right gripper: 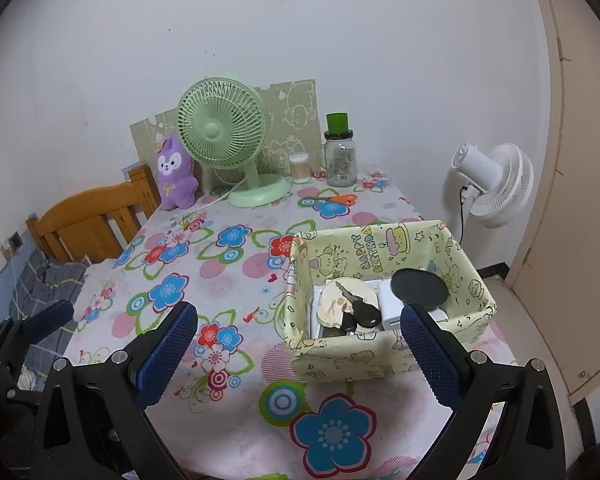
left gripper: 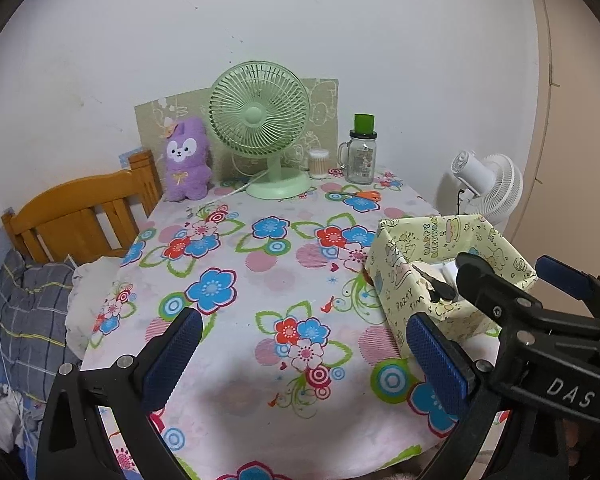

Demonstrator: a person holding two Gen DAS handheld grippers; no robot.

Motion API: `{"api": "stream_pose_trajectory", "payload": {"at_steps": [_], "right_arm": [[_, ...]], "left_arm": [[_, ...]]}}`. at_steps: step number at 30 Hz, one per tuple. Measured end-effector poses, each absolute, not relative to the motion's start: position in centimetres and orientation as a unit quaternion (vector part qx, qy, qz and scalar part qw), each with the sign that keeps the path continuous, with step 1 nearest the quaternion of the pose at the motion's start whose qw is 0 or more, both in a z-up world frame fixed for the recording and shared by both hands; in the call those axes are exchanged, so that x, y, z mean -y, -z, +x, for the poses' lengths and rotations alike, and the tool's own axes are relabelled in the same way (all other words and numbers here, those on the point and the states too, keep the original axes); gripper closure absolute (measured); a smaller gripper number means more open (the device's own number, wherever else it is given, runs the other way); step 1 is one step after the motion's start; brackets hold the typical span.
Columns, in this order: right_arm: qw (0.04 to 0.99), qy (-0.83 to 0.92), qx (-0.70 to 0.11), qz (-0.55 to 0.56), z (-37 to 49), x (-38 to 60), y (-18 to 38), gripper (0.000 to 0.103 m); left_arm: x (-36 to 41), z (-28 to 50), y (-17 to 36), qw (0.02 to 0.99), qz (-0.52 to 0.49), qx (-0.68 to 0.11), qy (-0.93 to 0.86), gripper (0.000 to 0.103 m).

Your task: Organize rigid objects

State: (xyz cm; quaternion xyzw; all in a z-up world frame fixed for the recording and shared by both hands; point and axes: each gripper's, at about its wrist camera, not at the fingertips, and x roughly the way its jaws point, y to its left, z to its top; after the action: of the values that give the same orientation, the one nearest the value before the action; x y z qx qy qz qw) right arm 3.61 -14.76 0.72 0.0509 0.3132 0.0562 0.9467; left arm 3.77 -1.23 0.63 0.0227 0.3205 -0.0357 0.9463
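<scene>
Yellow patterned paper is covering the box [right gripper: 384,354], which is sitting on the flowered bench [right gripper: 236,264] and holding keys [right gripper: 358,312], a white adapter [right gripper: 392,304], round coasters [right gripper: 340,298] and a black disc [right gripper: 420,284]. Both the left tongs [left gripper: 304,348] and right tongs [right gripper: 298,344] are hanging apart, gripping nothing. Beyond the box, orange scissors [right gripper: 334,199] are lying loose; approaching them flat and clamping across the handles seems wisest. A green fan [right gripper: 224,136] is standing behind the box against the white wall.

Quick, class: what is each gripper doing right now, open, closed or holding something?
Left gripper: open, holding nothing.
Right gripper: open, holding nothing.
</scene>
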Motion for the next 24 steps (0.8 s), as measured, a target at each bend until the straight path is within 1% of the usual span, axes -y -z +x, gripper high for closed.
{"api": "stream_pose_trajectory", "payload": {"at_steps": [24], "right_arm": [[0.968, -0.038, -0.249, 0.022, 0.3, 14.8, -1.8, 0.0]], "left_arm": [[-1.8, 1.2, -1.3, 0.962, 0.01, -0.273, 0.023, 0.0]]}}
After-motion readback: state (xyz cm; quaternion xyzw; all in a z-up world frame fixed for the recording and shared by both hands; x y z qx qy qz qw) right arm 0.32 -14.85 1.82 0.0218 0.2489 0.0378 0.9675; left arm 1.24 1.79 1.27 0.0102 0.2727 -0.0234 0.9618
